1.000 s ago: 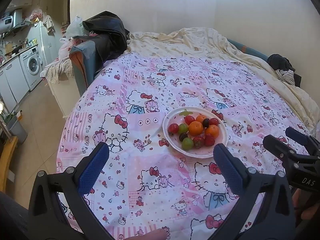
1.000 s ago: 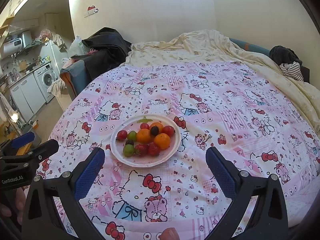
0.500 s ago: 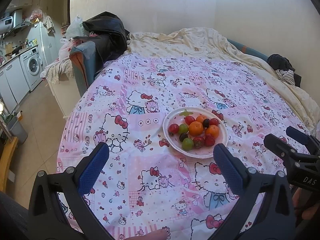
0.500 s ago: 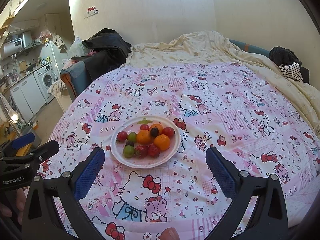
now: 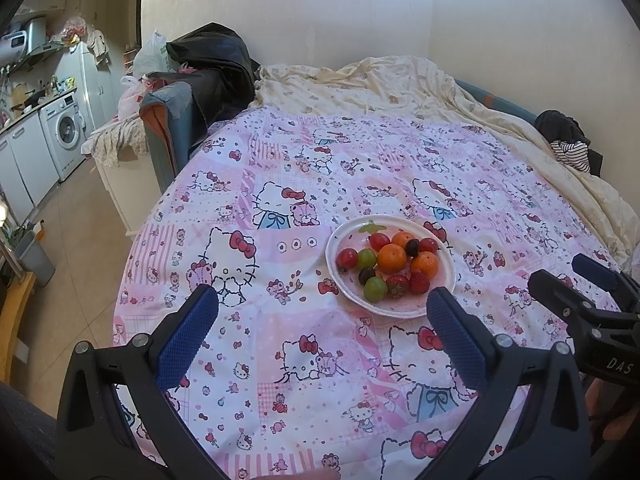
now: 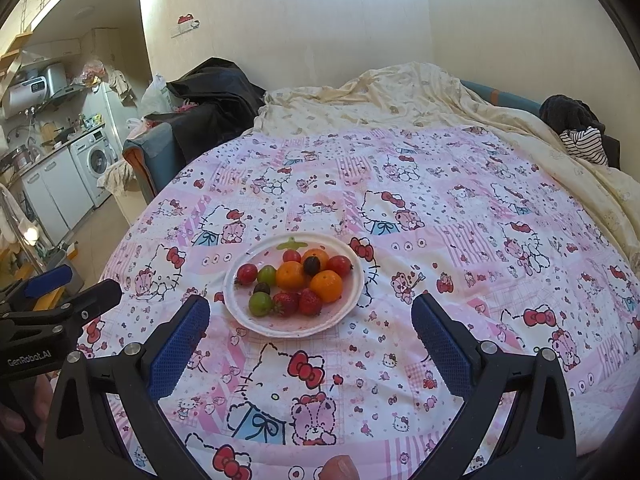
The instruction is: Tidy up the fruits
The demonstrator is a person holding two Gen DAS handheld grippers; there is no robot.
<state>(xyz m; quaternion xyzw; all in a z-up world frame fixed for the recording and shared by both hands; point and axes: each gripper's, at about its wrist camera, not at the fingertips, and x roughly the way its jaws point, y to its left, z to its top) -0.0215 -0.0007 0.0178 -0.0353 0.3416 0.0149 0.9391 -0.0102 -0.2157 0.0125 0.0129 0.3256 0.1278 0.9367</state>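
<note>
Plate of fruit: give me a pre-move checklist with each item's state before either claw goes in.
1. Left claw open and empty: ok.
2. Right claw open and empty: ok.
3. Plate flat on the bedspread, clear of both claws: ok.
4. All fruit on the plate, none spilled: ok.
5. Strawberries at the near rim, unobstructed: ok.
6. A place to sort the fruit into: cannot tell, no second container in view.

The left gripper [image 6: 52, 300] has "GenRobot.AI" printed in white on its black body. The right gripper [image 5: 588, 280] shows the letters "DAS", cut off at the frame edge. Nothing else here is legible.
</note>
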